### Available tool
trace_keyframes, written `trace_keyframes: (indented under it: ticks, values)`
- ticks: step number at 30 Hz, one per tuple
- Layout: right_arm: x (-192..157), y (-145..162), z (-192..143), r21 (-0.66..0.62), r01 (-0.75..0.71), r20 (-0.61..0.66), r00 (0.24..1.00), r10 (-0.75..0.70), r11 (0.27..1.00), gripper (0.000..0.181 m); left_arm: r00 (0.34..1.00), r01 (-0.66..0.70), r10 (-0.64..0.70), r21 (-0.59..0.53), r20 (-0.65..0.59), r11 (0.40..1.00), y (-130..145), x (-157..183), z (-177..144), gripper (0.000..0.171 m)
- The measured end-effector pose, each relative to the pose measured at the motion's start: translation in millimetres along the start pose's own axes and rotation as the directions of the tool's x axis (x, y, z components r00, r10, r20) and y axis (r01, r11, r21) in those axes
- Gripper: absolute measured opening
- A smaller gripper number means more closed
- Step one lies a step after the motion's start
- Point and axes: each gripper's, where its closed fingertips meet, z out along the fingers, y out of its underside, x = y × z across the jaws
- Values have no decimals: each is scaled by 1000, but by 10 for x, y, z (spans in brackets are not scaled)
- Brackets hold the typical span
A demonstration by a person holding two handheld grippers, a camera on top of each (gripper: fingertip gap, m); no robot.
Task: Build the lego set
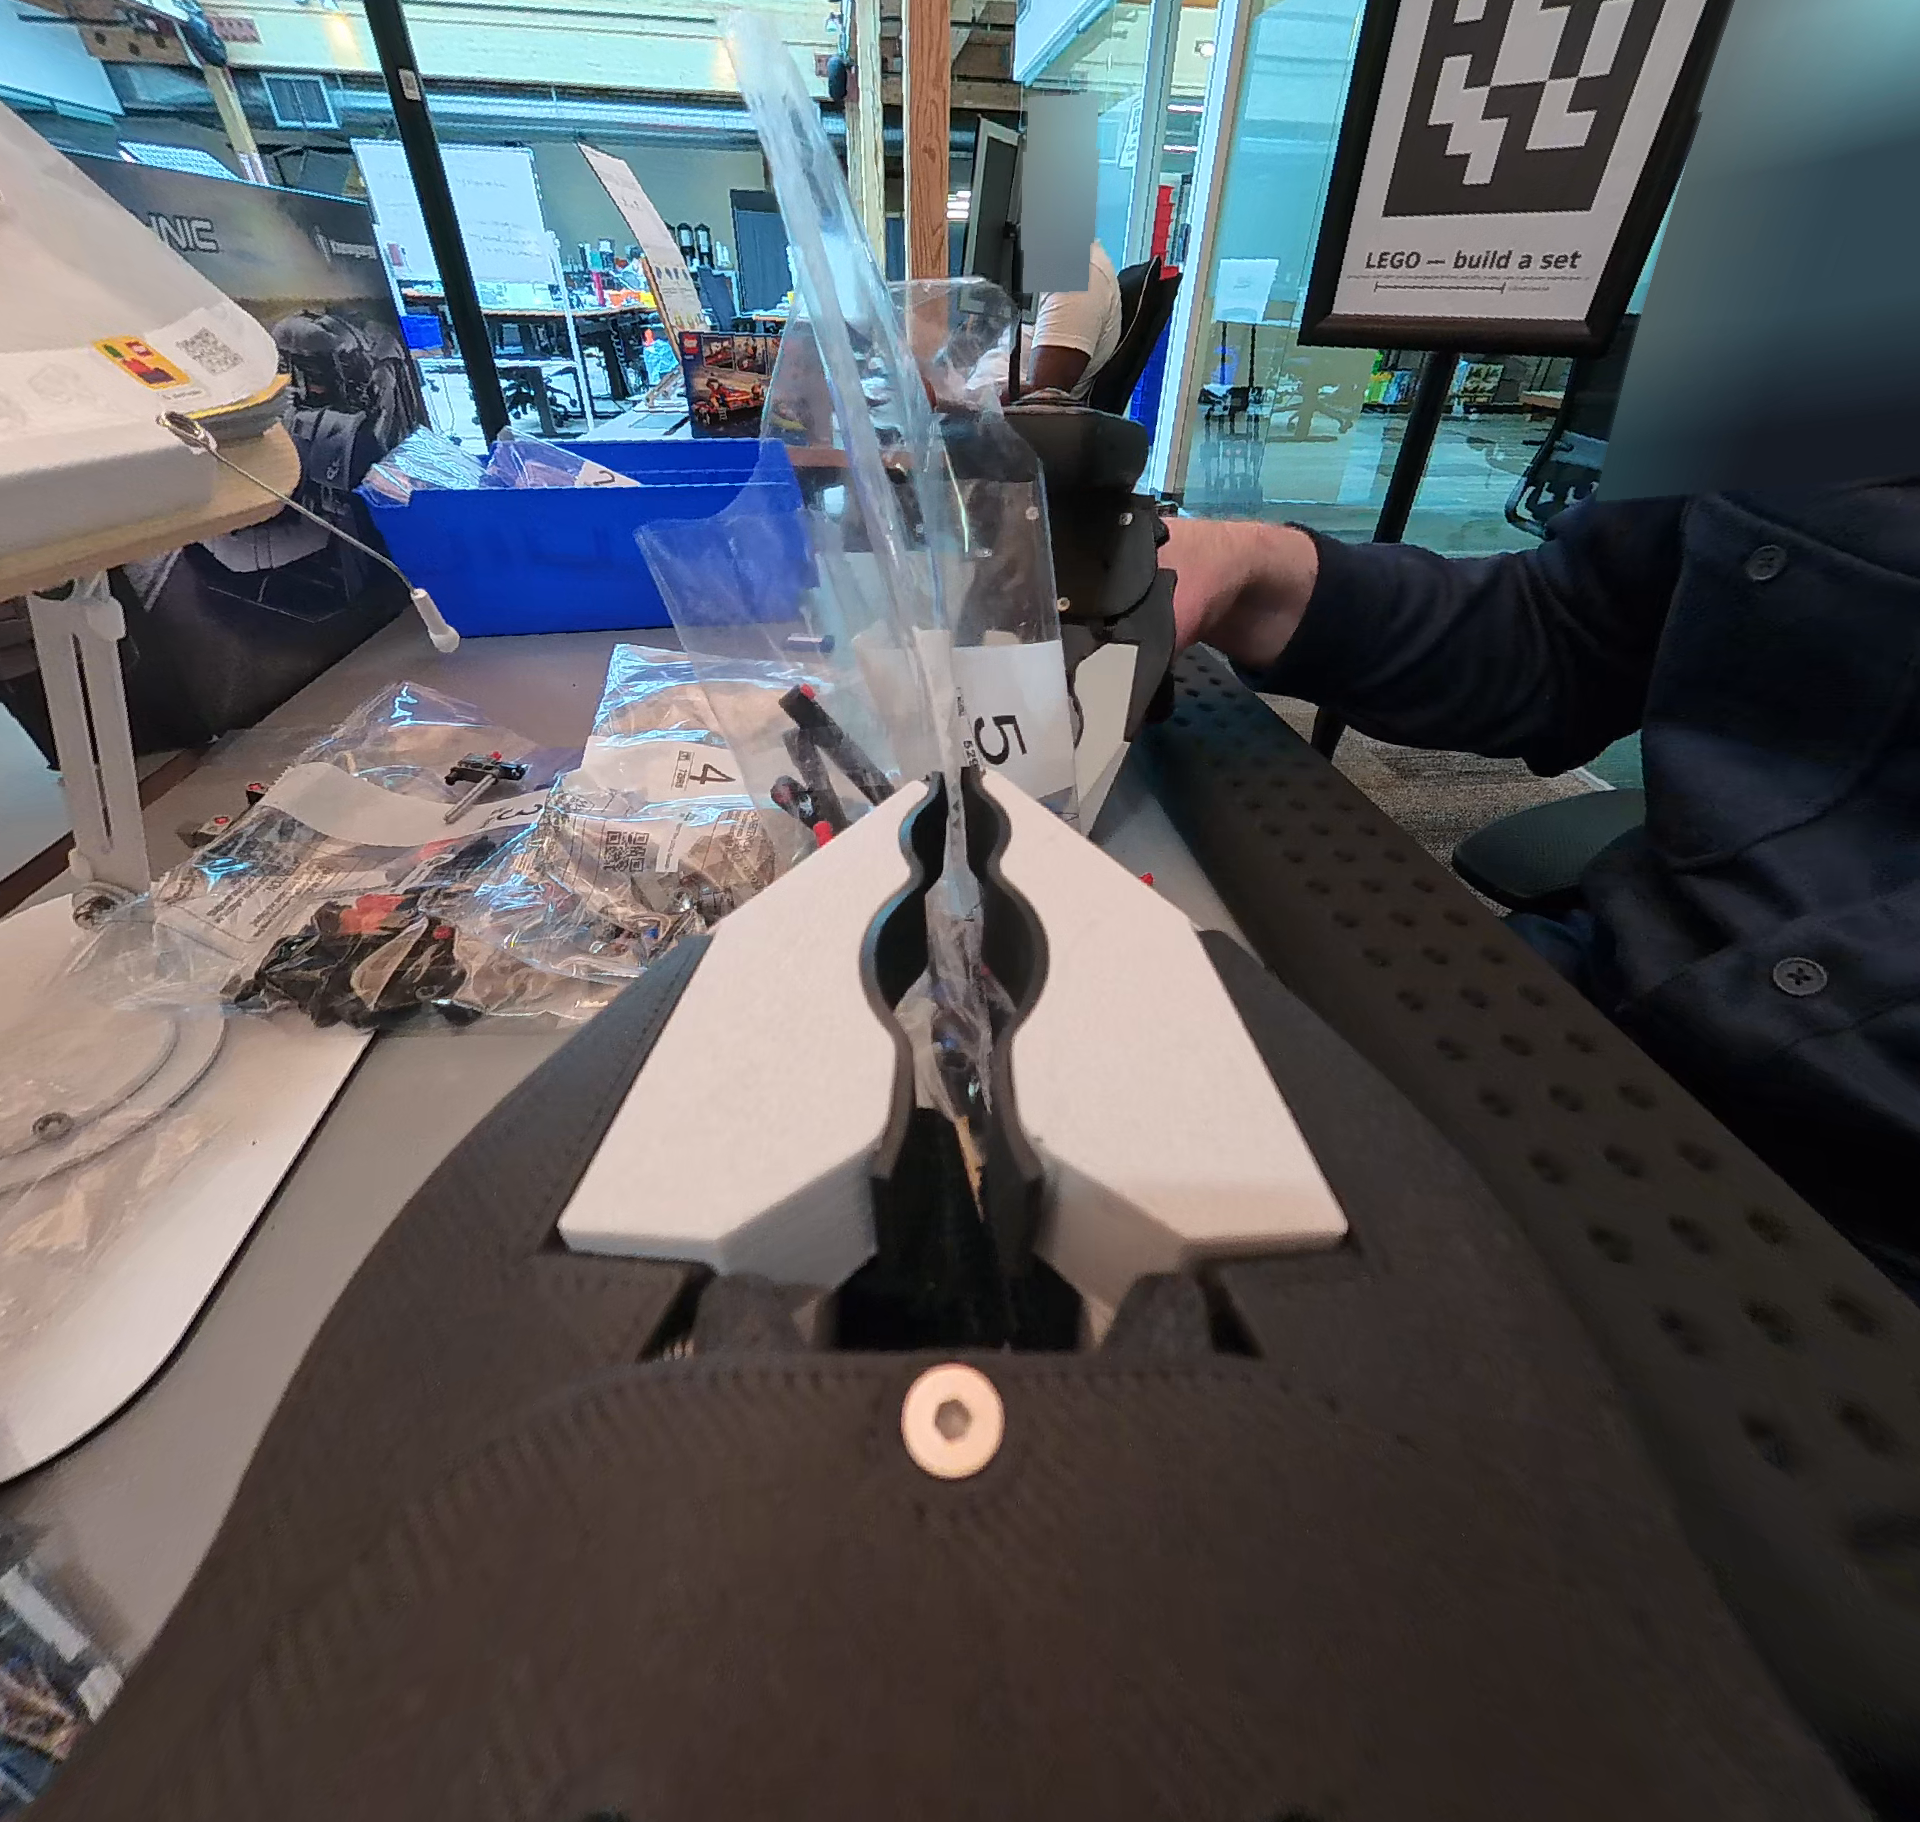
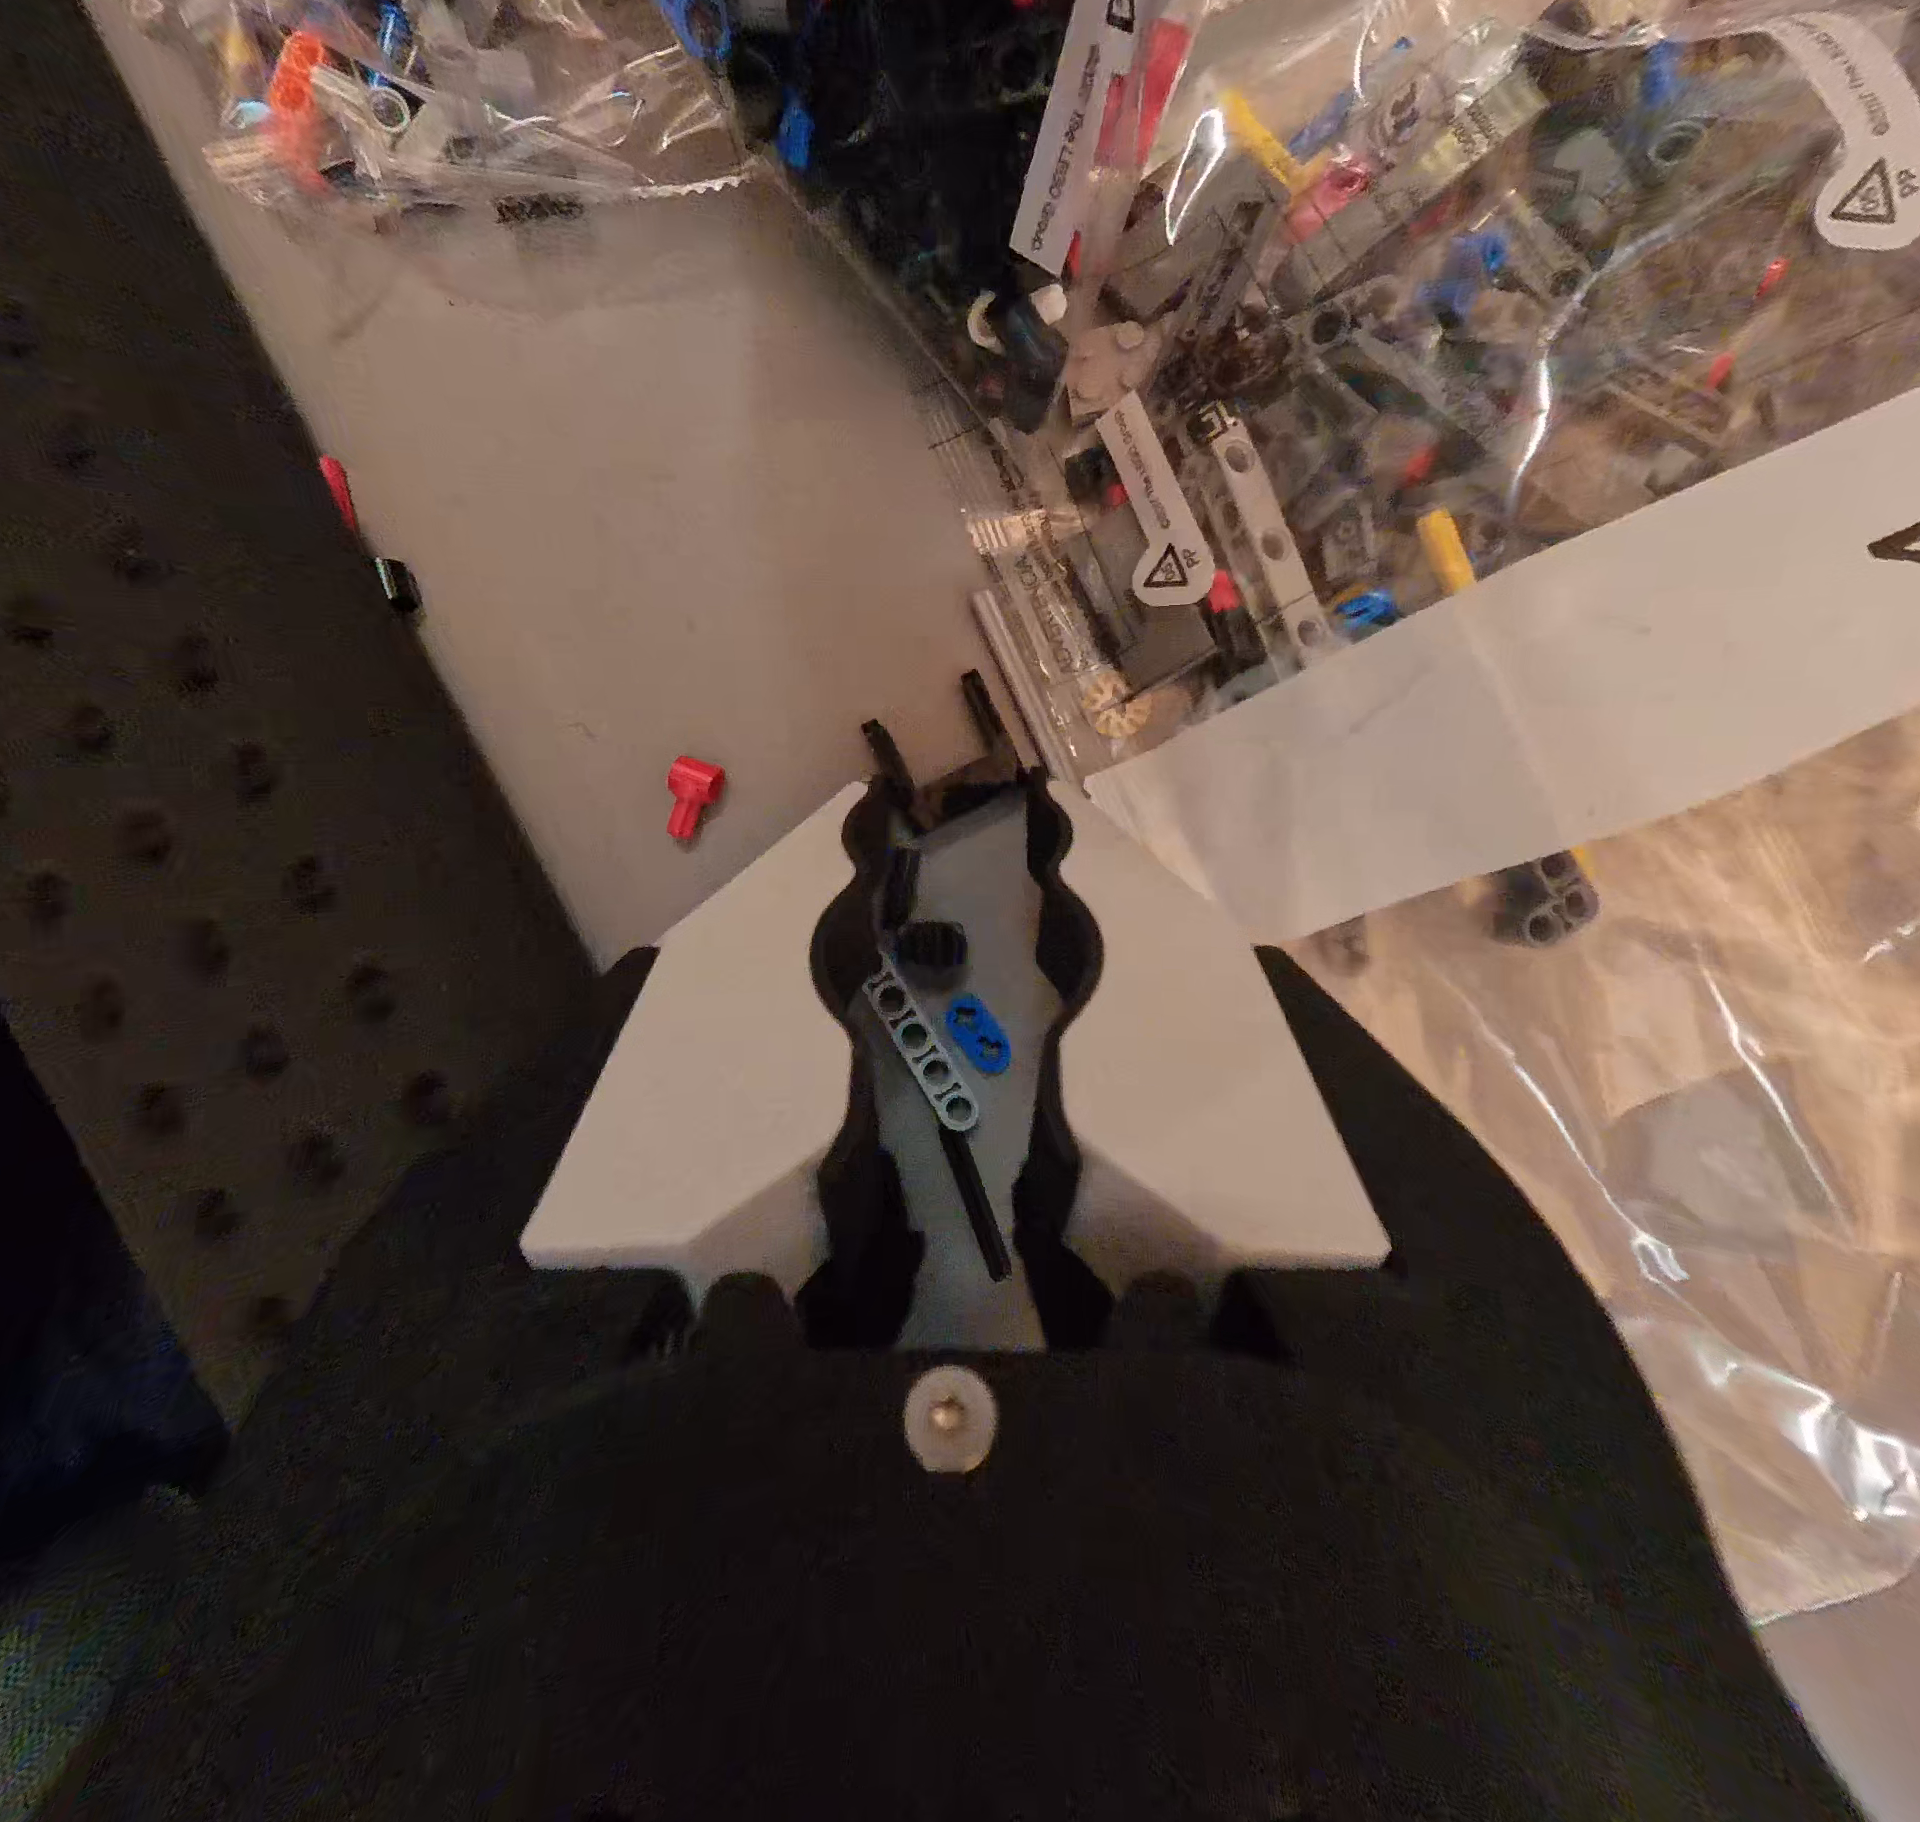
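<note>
Left gripper [image 1: 961, 785] closed on clear parts bag [image 1: 914, 567]; bag rises upright from its tips, long axis vertical, above desk [image 1: 540, 681]; right gripper [image 2: 956, 785] part open, holds nothing, points down at desk; loose grey beam [image 2: 920, 1045] and blue piece [image 2: 977, 1026] lie between its fingers; right gripper nearer these; unopened bags [image 2: 1455, 318] just beyond.

Lower part of clear bag [image 1: 914, 567] hidden between left gripper [image 1: 961, 785] fingers, right gripper [image 1: 1117, 567] mostly hidden behind that bag, grey beam [image 2: 920, 1050] and black axle [image 2: 977, 1201] partly covered by right gripper [image 2: 951, 796] fingers, numbered bag [image 2: 1558, 712] cut off at right edge beside them, its small pieces too blurred to identify
</note>
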Motion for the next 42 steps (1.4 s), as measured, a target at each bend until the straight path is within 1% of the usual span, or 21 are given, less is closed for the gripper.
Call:
trace_keyframes:
  ticks: [3,6,7,9,12,15,17,19,21,23,25,27,30,31,33,35,38,40,42]
  values:
    - [20,-20,-3,9,1,-8,1000,-1,1000,23,1000,-1,1,0,-1,1000,-2,3,0,2]
    - [-11,-125,-92,73,-1,11,1000,0,997,24,1000,-1,1,2,1,1000,-3,0,-7,2]
    - [35,-196,-173,112,-8,-8,1000,9,994,23,1000,0,0,2,1,1000,-1,-3,-9,2]
    - [153,-407,-409,212,-27,-37,999,36,977,24,1000,1,-1,4,0,1000,-2,-4,-7,2]
    - [325,-902,-895,409,11,-108,993,36,912,23,1000,-2,2,5,-4,1000,-6,7,-1,2]
    - [436,-1330,-1204,483,84,-187,982,9,872,23,1000,-5,5,3,-5,1000,-9,14,3,2]
    - [414,-1549,-1220,482,117,-181,983,-32,868,24,1000,-7,7,2,-8,1000,-12,22,6,2]
    - [370,-1692,-1141,465,137,-159,985,-69,875,24,1000,-10,10,1,-9,1000,-15,28,9,2]
    - [268,-1776,-1046,452,165,-126,985,-121,876,25,1000,-8,8,1,-10,1000,-14,27,9,2]
    - [190,-1788,-969,437,179,-99,984,-151,882,34,1000,-7,7,2,-11,1000,-13,25,6,1]
    - [212,-1741,-992,439,167,-104,985,-135,883,38,1000,-7,7,1,-10,1000,-13,24,8,2]
    - [260,-1681,-1147,489,144,-120,988,-97,860,37,1000,-7,7,2,-12,1000,-14,27,12,1]
    - [372,-1419,-1350,501,102,-147,989,-31,859,34,1000,-5,5,1,-12,1000,-9,25,16,2]
    - [392,-1321,-1378,496,82,-139,990,-15,865,33,1000,-4,4,2,-14,1000,-10,25,19,2]
    - [388,-1083,-1356,443,39,-108,994,10,896,32,1000,-2,2,1,-14,1000,1,21,23,2]
    - [291,-810,-1233,362,34,-68,998,-10,932,33,1000,-1,1,-3,-8,1000,9,12,18,2]
    - [125,-354,-901,200,33,-1,999,-33,979,36,1000,-3,3,-4,-6,1000,6,11,13,2]
    - [1,-40,-667,78,26,51,998,-30,997,39,1000,-4,4,-5,-7,1000,7,13,15,1]
    - [-34,184,-487,5,43,49,998,-43,999,39,1000,-2,2,-5,-7,1000,9,12,15,2]
